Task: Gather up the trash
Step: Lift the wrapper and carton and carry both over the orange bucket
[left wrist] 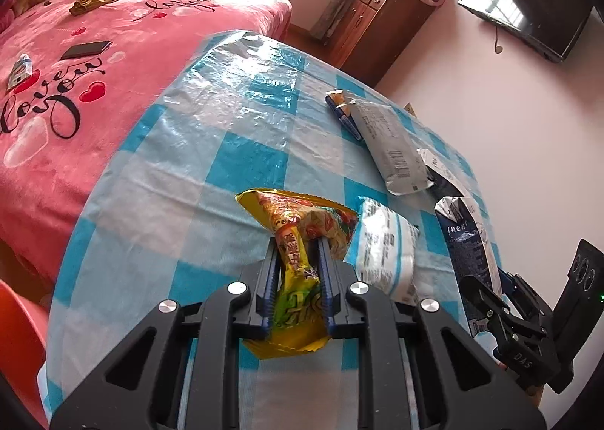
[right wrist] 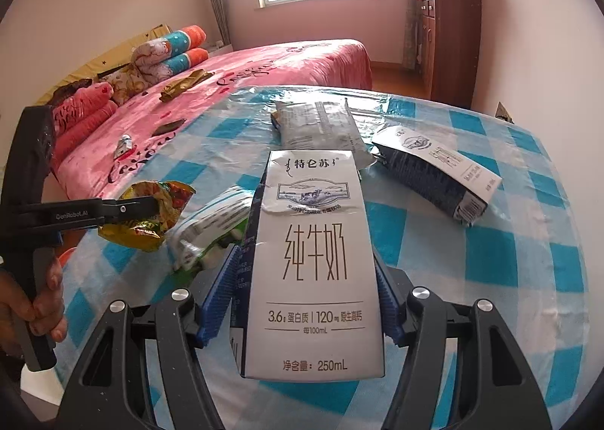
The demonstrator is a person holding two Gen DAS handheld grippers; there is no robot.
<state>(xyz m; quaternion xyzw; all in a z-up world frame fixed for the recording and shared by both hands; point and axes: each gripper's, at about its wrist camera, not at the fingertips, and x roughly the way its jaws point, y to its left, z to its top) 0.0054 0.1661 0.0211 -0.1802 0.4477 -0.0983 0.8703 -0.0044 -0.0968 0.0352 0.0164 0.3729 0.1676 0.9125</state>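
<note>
My left gripper is shut on a yellow snack wrapper and holds it above the blue-checked table. It also shows in the right wrist view, pinched by the left gripper. My right gripper is shut on a white and navy milk carton, held upright over the table; the carton shows in the left wrist view at right. A white crumpled packet lies between them.
A second milk carton lies on its side at right, and a grey foil bag with a small wrapper lies farther back. A pink bed stands to the left. An orange chair is at the near left.
</note>
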